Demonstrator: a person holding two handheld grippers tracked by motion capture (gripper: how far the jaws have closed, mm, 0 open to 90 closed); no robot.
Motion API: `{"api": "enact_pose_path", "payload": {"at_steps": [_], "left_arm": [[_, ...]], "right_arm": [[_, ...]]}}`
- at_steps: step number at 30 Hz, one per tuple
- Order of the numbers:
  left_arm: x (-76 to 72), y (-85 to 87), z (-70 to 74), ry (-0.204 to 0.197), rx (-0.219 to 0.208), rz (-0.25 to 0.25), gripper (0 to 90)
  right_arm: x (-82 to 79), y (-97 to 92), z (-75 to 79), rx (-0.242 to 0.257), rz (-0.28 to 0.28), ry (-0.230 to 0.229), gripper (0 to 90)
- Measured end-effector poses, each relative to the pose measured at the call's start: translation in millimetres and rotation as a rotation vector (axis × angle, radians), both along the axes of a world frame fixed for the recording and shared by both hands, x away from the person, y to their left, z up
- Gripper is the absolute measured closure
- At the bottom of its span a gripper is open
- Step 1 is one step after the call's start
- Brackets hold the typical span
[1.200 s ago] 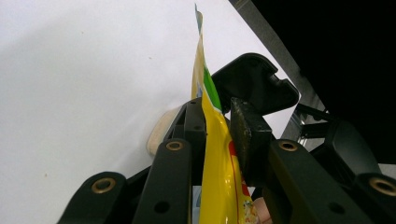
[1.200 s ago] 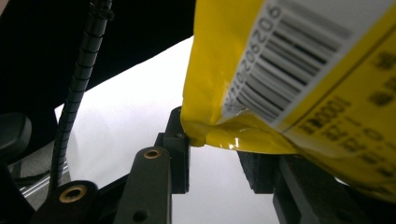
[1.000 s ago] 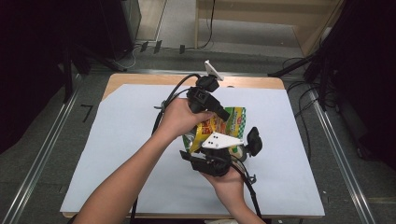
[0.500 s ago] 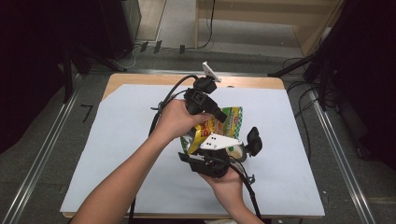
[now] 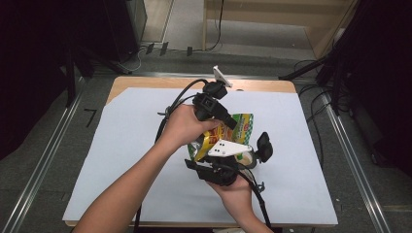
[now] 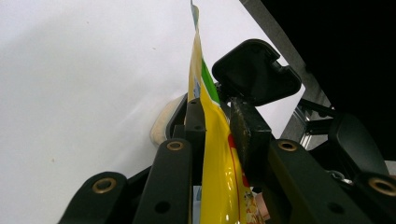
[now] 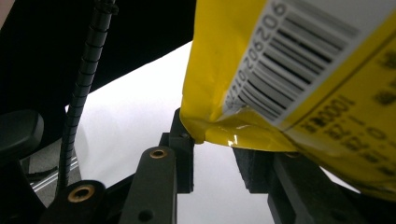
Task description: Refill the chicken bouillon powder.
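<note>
A yellow and green snack bag point(image 5: 244, 123) is held up over the middle of the table between both hands. My left gripper point(image 5: 232, 124) comes in from the upper left. In the left gripper view the bag point(image 6: 219, 154) runs edge-on between the pads, and the left gripper point(image 6: 218, 133) is shut on it. My right gripper point(image 5: 214, 144), under its grey three-cornered plate point(image 5: 227, 148), reaches up from the near side. In the right gripper view the crumpled lower edge of the bag point(image 7: 289, 70), beside a barcode, is pinched by the right gripper point(image 7: 215, 154).
A white sheet point(image 5: 126, 145) covers the wooden table. A pale round object point(image 5: 248, 158) lies on it under the bag, also seen as a pale rim point(image 6: 162, 127). A ribbed black cable point(image 7: 84, 79) hangs at the left. Metal rails point(image 5: 43, 160) run along both table sides.
</note>
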State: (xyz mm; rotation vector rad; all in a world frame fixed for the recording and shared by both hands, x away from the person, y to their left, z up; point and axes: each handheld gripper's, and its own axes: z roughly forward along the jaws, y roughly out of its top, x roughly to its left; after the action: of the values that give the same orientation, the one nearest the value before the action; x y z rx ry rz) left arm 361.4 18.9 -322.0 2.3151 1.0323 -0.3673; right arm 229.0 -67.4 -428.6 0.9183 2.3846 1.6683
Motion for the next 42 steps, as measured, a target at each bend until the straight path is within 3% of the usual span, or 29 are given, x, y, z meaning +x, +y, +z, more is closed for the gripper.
{"api": "enact_pose_path", "payload": {"at_steps": [25, 42], "left_arm": [[-3.8, -3.1, -0.9, 0.001, 0.015, -0.016, 78.1], [-13.9, -0.4, -3.7, -0.006, 0.008, -0.033, 78.0]], "right_arm": [[-1.4, 1.1, -1.0, -0.009, -0.005, -0.008, 69.7], [-7.0, 4.9, -10.7, -0.007, -0.020, -0.030, 67.8]]}}
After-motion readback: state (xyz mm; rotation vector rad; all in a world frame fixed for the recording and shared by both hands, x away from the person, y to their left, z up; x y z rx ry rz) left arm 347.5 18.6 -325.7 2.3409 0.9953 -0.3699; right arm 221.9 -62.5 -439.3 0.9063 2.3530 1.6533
